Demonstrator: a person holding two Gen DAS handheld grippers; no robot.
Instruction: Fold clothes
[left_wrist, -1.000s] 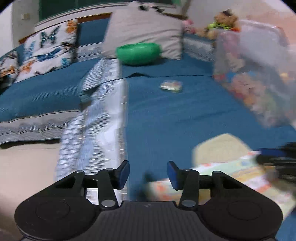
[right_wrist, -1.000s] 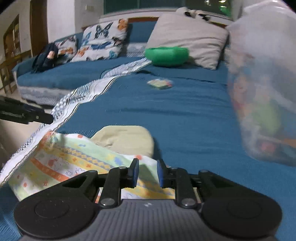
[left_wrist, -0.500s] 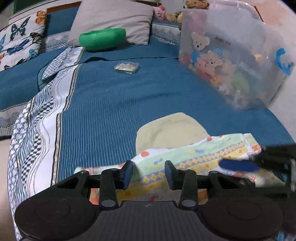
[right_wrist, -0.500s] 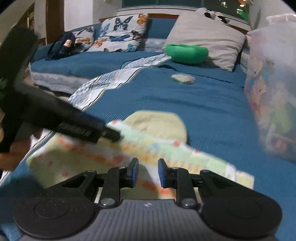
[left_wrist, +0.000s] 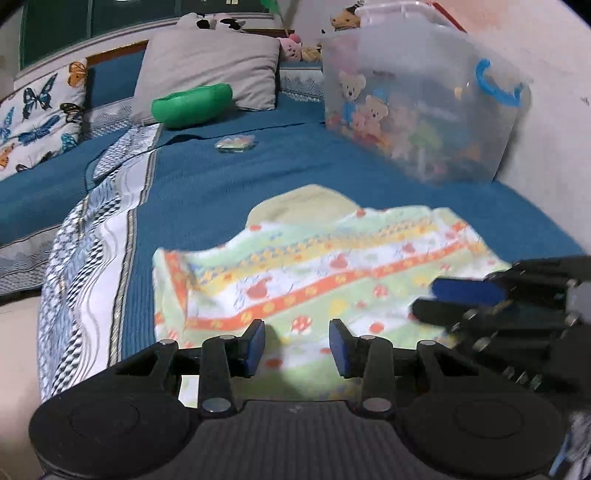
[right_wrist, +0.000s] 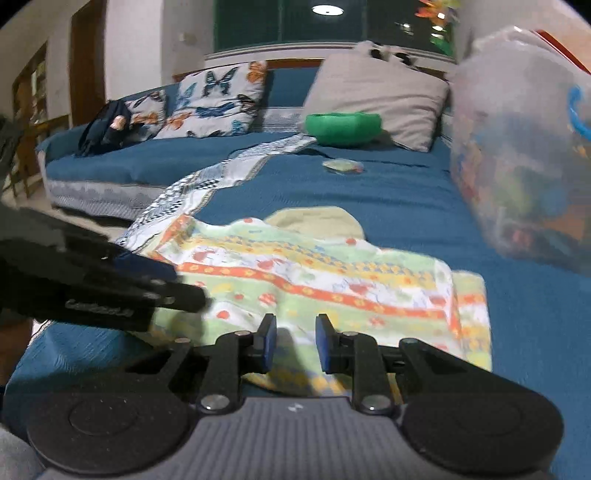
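A small patterned garment (left_wrist: 332, 266) with green, orange and yellow stripes lies spread on the blue bed; it also shows in the right wrist view (right_wrist: 325, 273). A pale yellow cloth (left_wrist: 306, 203) lies partly under its far edge. My left gripper (left_wrist: 297, 349) is open and empty, just above the garment's near edge. My right gripper (right_wrist: 293, 341) is open with a narrow gap, empty, over the garment's near edge. Each gripper appears blurred in the other's view, the right one (left_wrist: 480, 306) at the garment's right side, the left one (right_wrist: 110, 288) at its left side.
A clear toy box (left_wrist: 417, 110) stands at the right by the wall. A green bowl-shaped object (left_wrist: 192, 105), a grey pillow (left_wrist: 210, 70) and a small packet (left_wrist: 234, 144) lie farther back. A patterned bed border (left_wrist: 92, 277) runs along the left edge.
Both grippers have lowered and moved in over the garment, which now lies spread flatter and wider on the bed. Both views have tilted down toward it.
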